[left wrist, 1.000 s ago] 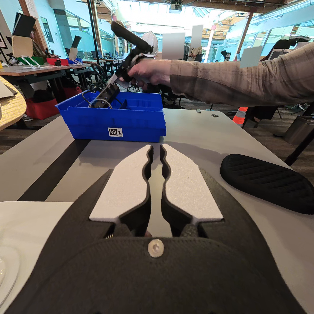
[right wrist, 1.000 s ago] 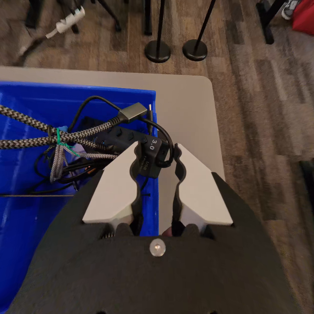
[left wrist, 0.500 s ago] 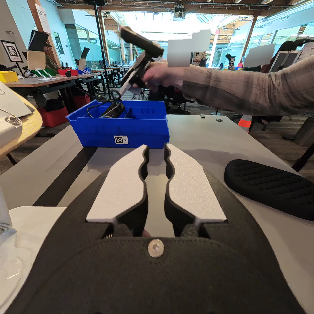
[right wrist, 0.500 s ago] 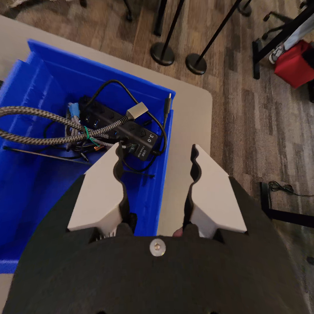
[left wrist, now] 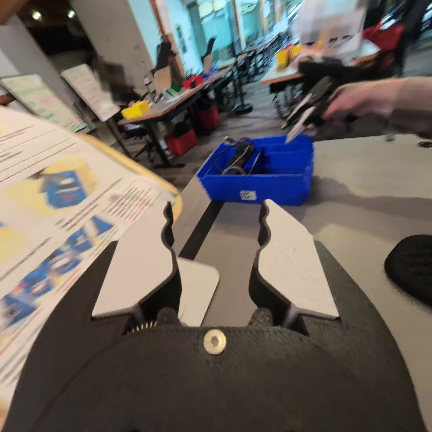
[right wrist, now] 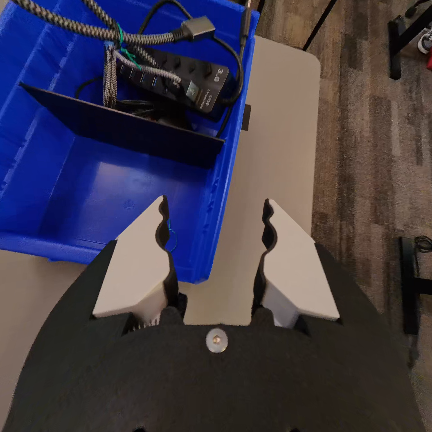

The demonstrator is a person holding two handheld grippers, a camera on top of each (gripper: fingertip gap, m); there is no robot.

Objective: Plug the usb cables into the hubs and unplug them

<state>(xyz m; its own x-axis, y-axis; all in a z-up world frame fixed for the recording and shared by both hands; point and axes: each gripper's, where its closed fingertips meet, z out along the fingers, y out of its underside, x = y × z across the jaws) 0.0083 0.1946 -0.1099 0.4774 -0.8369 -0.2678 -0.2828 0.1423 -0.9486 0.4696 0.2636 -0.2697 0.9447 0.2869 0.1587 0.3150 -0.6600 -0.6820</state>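
Note:
A blue bin [right wrist: 70, 187] stands on the grey table [right wrist: 280, 140]. Its far compartment, behind a black divider [right wrist: 121, 131], holds a black USB hub [right wrist: 184, 81] and braided grey cables [right wrist: 112, 37] tied with green twist ties. My right gripper [right wrist: 215, 201] is open and empty, above the bin's near right corner. In the left wrist view the bin [left wrist: 257, 187] sits ahead with the hub [left wrist: 240, 156] inside. My left gripper [left wrist: 216, 208] is open and empty over the table, well short of the bin. The right gripper [left wrist: 304, 117], held by a hand, shows above the bin's right end.
A printed sheet [left wrist: 58, 198] on a yellow-edged board fills the left of the left wrist view. A black textured pad [left wrist: 411, 266] lies on the table at right. The table's right edge [right wrist: 313, 163] drops to wood floor with black stands. My hands' fingertips stand some 50 centimeters from each other.
My right gripper let go of the hub, opened wide and drew back over the bin's near compartment. My left gripper opened from nearly shut and swung left, bringing the printed sheet into view.

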